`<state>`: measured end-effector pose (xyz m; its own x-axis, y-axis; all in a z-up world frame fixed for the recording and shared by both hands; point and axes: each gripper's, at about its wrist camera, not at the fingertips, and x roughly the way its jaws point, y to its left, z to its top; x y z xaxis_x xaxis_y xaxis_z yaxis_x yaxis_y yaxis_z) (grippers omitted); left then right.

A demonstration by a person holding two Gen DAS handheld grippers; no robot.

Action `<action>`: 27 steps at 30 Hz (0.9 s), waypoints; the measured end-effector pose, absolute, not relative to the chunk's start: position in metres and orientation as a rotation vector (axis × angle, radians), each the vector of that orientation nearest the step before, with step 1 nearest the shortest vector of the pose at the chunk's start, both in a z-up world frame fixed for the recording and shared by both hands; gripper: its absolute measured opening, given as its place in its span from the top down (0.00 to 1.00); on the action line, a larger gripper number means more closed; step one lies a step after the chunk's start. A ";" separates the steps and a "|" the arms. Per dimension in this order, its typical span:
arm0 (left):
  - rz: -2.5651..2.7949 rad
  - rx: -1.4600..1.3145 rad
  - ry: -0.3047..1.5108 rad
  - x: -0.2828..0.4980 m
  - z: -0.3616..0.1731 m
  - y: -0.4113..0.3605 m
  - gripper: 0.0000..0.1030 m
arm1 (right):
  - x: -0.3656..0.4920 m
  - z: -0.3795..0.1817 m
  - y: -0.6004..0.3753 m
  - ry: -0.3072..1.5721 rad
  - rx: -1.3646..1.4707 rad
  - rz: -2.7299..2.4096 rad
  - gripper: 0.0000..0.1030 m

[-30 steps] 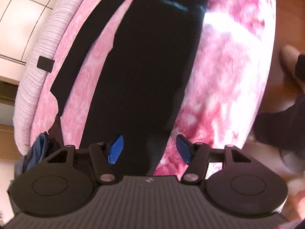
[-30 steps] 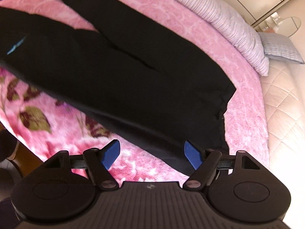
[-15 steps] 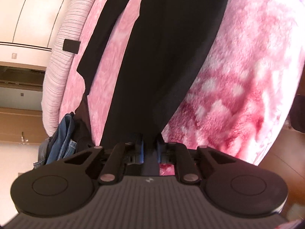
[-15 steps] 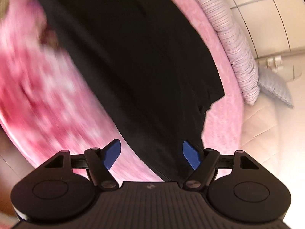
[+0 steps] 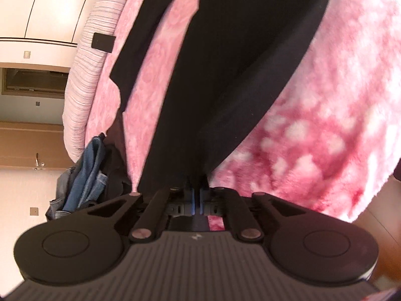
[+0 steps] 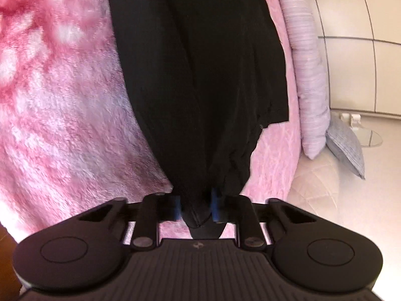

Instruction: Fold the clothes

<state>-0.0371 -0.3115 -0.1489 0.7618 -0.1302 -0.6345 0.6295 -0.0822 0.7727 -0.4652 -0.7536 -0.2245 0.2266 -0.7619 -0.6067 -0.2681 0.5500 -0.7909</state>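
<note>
Both hand-held grippers now pinch smooth black trousers (image 5: 225,75).

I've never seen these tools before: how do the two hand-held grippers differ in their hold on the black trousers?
The left hand-held gripper pinches a thin edge of the black trousers, pads almost touching. The right hand-held gripper holds a thick bunched wad, pads further apart. Both are shut on the trousers over the pink blanket.

Bed: pink fluffy blanket (image 5: 325,115) on top; black trousers (image 5: 225,80) spread flat (striped bolster (image 5: 82,75) along far edge).
</note>
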 end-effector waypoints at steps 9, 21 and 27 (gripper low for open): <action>-0.686 1.546 0.473 -0.029 -0.096 -0.329 0.98 | -0.462 -0.162 -0.762 1.311 -0.928 -0.349 0.93; -0.699 1.461 0.411 0.068 0.021 -0.424 0.98 | -0.404 -0.055 -0.805 1.347 -0.943 -0.252 0.95; -0.778 1.474 0.480 0.163 0.032 -0.495 0.98 | -0.342 -0.033 -0.850 1.417 -0.903 -0.238 0.95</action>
